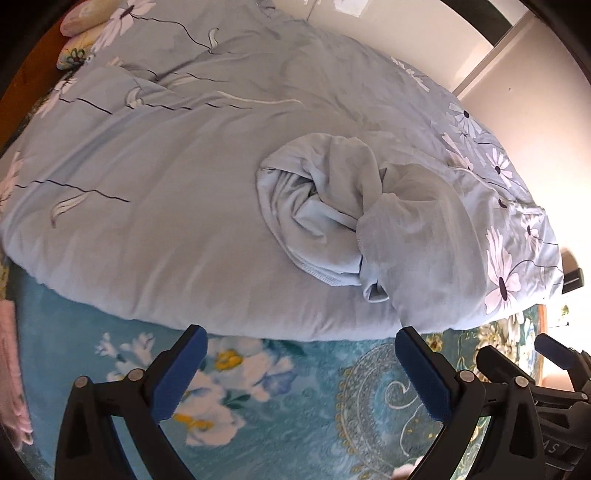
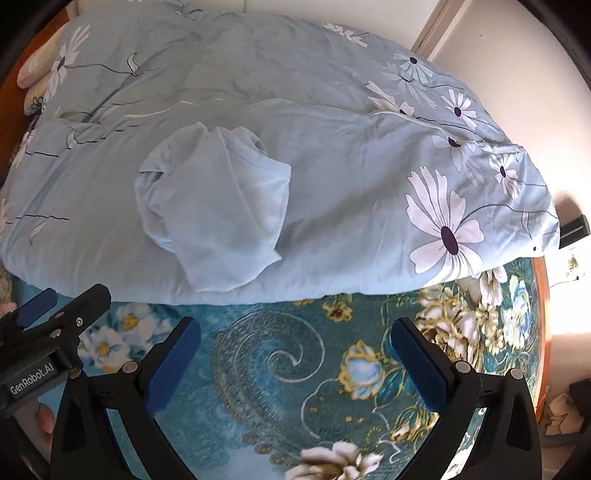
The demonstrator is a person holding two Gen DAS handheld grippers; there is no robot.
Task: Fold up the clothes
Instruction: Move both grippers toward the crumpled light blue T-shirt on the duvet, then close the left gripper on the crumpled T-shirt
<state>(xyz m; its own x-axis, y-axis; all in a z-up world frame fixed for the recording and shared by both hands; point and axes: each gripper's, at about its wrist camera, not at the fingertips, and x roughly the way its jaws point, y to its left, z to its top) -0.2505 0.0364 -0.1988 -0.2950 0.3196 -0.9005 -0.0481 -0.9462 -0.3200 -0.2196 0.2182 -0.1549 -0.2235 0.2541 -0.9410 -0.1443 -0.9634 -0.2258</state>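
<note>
A crumpled pale blue garment (image 1: 332, 206) lies bunched on a light blue flowered duvet (image 1: 147, 184). It also shows in the right wrist view (image 2: 218, 206), left of centre on the duvet (image 2: 351, 177). My left gripper (image 1: 299, 354) is open and empty, held over the teal floral blanket (image 1: 295, 406), short of the garment. My right gripper (image 2: 295, 350) is open and empty, over the same blanket (image 2: 295, 387). Each gripper shows at the edge of the other's view: the right gripper (image 1: 554, 354) and the left gripper (image 2: 55, 306).
Pillows (image 1: 79, 22) lie at the far left of the bed. A pink cloth (image 1: 11, 369) hangs at the left edge. A wooden bed edge (image 2: 541, 314) runs down the right, with a pale wall (image 2: 498, 55) beyond.
</note>
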